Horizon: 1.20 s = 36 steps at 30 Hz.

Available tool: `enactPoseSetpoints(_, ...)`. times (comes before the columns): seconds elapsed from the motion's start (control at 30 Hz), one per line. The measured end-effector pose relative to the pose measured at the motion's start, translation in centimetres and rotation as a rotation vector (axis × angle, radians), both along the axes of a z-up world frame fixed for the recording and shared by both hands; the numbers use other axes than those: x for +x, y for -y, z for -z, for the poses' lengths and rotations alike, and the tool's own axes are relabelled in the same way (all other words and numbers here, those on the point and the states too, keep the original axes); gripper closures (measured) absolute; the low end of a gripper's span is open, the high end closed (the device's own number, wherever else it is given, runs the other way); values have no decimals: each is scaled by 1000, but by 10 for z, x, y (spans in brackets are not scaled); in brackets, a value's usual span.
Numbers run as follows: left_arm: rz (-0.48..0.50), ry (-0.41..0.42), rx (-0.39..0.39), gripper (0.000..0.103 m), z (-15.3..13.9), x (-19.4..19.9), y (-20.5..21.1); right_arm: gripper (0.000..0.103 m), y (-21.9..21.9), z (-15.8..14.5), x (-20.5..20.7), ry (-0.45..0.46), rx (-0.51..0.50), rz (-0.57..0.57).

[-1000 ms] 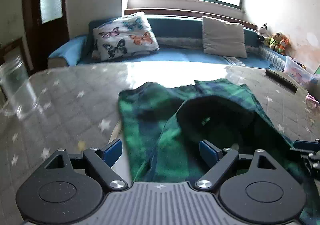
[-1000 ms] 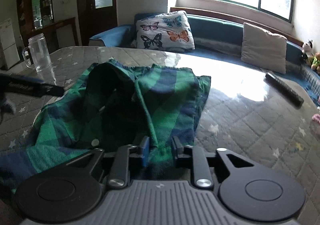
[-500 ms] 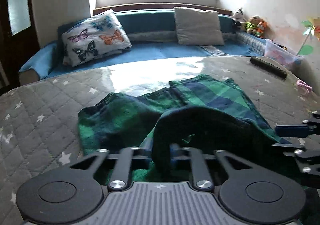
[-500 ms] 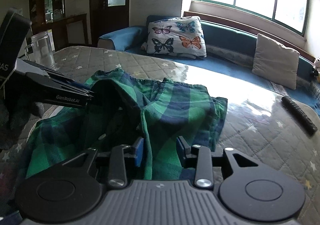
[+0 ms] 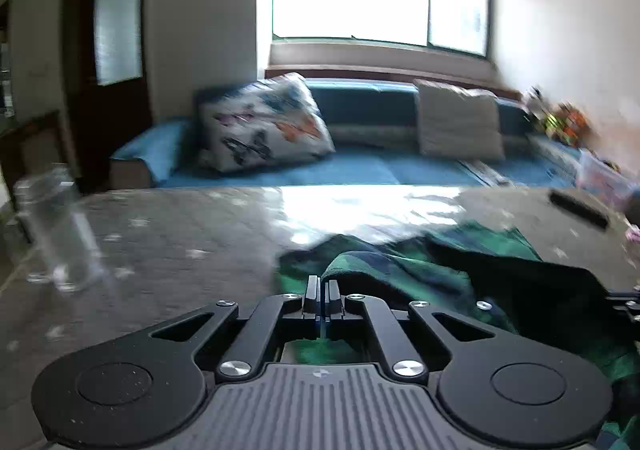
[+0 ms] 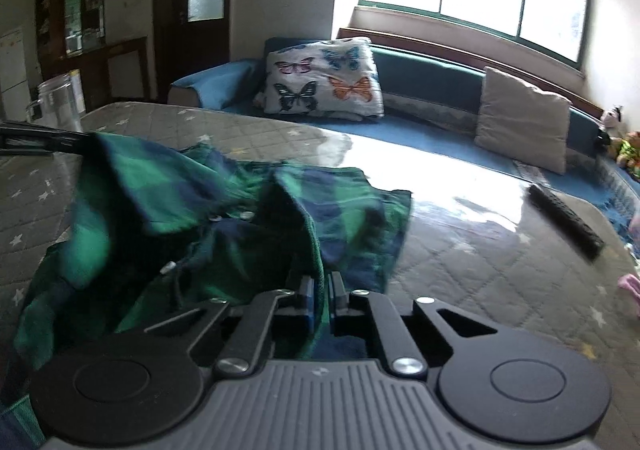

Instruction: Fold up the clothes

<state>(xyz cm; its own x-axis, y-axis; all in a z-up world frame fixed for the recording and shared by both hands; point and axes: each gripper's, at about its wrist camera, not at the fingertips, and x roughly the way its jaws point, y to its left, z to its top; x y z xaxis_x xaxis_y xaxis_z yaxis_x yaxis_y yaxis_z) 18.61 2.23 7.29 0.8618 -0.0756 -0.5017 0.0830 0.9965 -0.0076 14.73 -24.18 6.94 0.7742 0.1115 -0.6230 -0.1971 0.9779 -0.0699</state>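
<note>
A green and navy plaid shirt (image 6: pixel 240 209) lies rumpled on the grey quilted table (image 6: pixel 480 270). My right gripper (image 6: pixel 322 288) is at the shirt's near edge, its jaws closing tight on a raised fold of fabric. In the left wrist view my left gripper (image 5: pixel 322 288) is shut, and the shirt (image 5: pixel 400 270) bunches just beyond its tips. The right wrist view shows the left gripper (image 6: pixel 84 139) holding a lifted corner of the shirt off the table at the left. The shirt's underside is hidden.
A clear glass jar (image 5: pixel 60 234) stands at the table's left side. A black remote (image 6: pixel 564 219) lies at the far right, and something pink (image 6: pixel 630 284) sits at the right edge. Behind the table is a blue sofa (image 6: pixel 420 77) with two cushions.
The left gripper went from wide open to shut on the shirt and swung left, lifting a corner. The right gripper closed fully on its fold.
</note>
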Motion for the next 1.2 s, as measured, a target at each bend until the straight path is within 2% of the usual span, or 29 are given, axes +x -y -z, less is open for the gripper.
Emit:
enactPoseSetpoints(0.27,-241,71,-17,101,-17,-61,-83,98,33,0,-23,8,-9,99)
enactPoseSetpoints(0.4,-376,49,-41,101,-10,-95,-128,98,50,5,-35,1,-12,147)
enactPoseSetpoints(0.57,-464,-24,-43,101,12,-132,-159,98,61,13,-49,-32,-44,178)
enactPoseSetpoints(0.67,-494,-69,-43,101,27,-145,-169,85,56,14,-53,-44,-88,164)
enactPoseSetpoints(0.8,-512,-102,-47,101,36,-151,-174,77,43,9,-51,-27,-140,132)
enactPoseSetpoints(0.9,-526,-96,-41,101,34,-152,-175,56,25,3,-40,-9,-168,89)
enactPoseSetpoints(1.03,-545,-100,-32,101,34,-153,-178,48,-5,10,-14,-11,-251,21)
enactPoseSetpoints(1.2,-561,-139,-24,101,44,-153,-185,43,-40,30,22,-52,-333,-52)
